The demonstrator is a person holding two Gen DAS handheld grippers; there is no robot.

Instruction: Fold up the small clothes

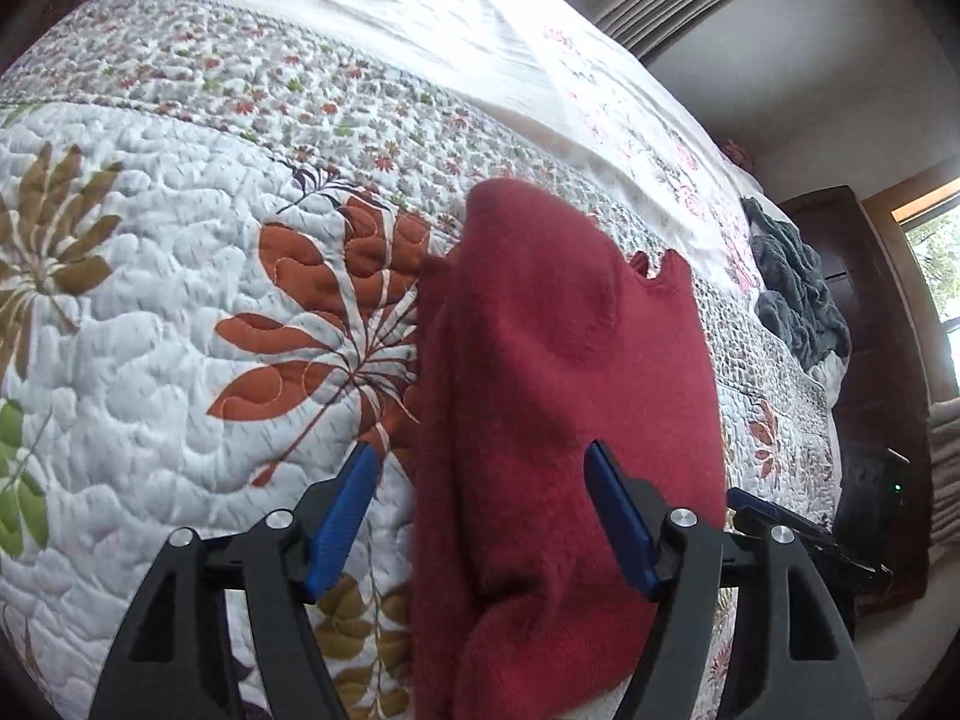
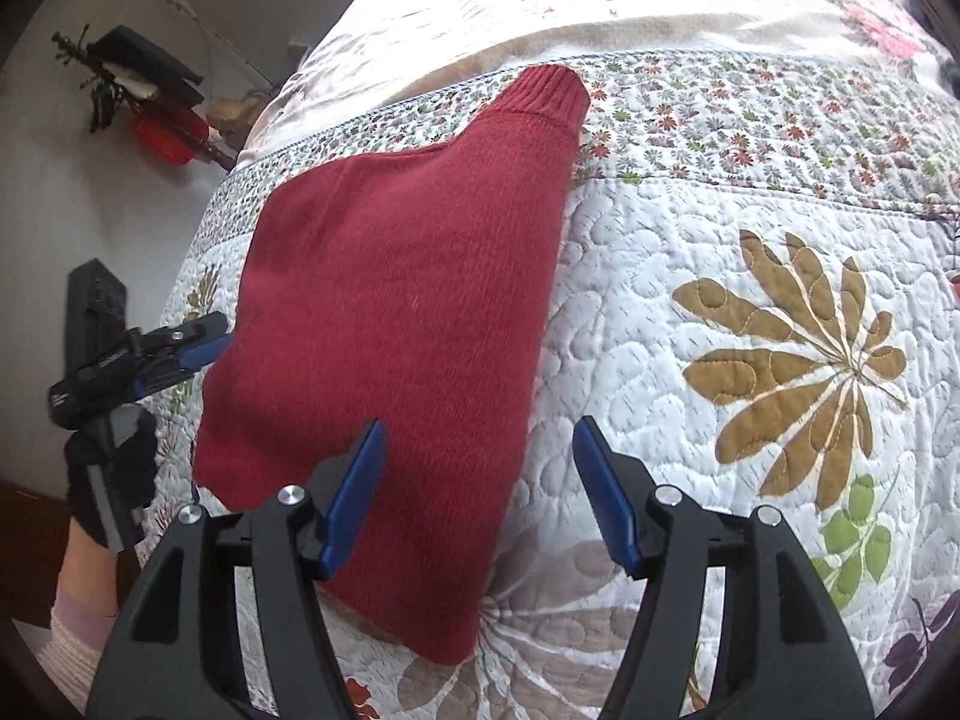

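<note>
While small white lettering shows on the black body of the left gripper at the left edge of the right wrist view, it is too small to read — no other writing can be made out. In that view a black-gloved hand holds this tool from below, with a pale knitted sleeve cuff in the lower left corner. The tool lies roughly level and its blue tips reach the left edge of the dark red knitted garment.

The garment lies flat on the white quilted bedspread with rust, olive and green leaf prints, filling the centre of the frame; its ribbed cuff points to the upper middle, over the small-flowered border band.

In the left wrist view the blue pads of the left gripper stand wide apart, with the red knit rising between them in a soft hump — I cannot tell whether either pad touches it.

The right gripper also stands wide open at the bottom of its own view, holding nothing; its left pad sits over the garment's near part, the right one over bare quilt.

A crumpled grey-blue fleecy cloth lies at the right of the left wrist view, well apart from the garment.
</note>
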